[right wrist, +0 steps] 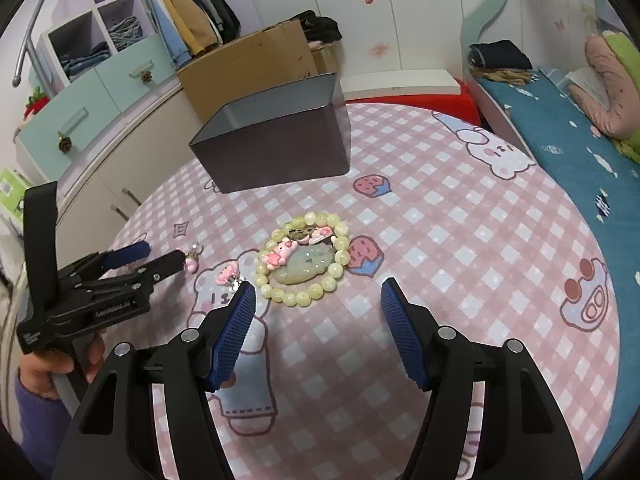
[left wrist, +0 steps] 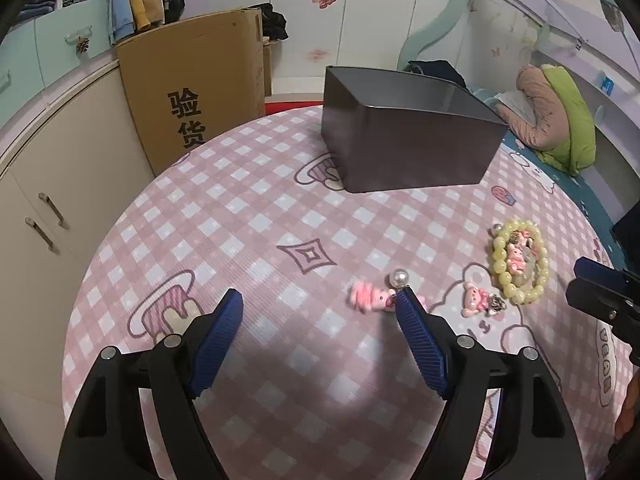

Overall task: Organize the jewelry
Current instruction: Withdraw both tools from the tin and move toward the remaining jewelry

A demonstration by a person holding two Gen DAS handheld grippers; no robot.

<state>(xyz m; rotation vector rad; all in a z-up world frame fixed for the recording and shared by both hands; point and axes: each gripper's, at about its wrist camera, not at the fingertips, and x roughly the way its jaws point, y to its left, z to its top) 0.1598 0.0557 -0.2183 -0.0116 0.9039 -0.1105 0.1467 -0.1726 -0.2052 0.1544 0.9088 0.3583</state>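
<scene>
Right, both your grippers' fingers are spread, holding nothing: left gripper (left wrist: 320, 300) by the pink charm (left wrist: 370, 298), right gripper (right wrist: 318, 290) below the bead bracelet (right wrist: 304, 258) mid-frame. Dark box (right wrist: 276, 136) sits upper centre, bare table (right wrist: 460, 240) right.

Even indoor lighting, moderately bright, with no hard glare. Source apparently overhead, though not in view. Soft shadow on the cloth (left wrist: 280, 208) beneath the left gripper (left wrist: 320, 304); a matching dim patch beneath the right gripper (right wrist: 318, 294). Darker shadow along the near base of the box (left wrist: 404, 148). Strong fisheye distortion in both views: cupboards (left wrist: 44, 208) and bed edge (right wrist: 560, 152) bent into arcs, black vignette at all corners. Motion blur on the pink charm (left wrist: 366, 298) at the left fingertip, detail lost. Bracelet (right wrist: 304, 258) sharp in the right view. Gripper bodies near the lens slightly soft. Muted colour, mild noise in dark areas.
</scene>
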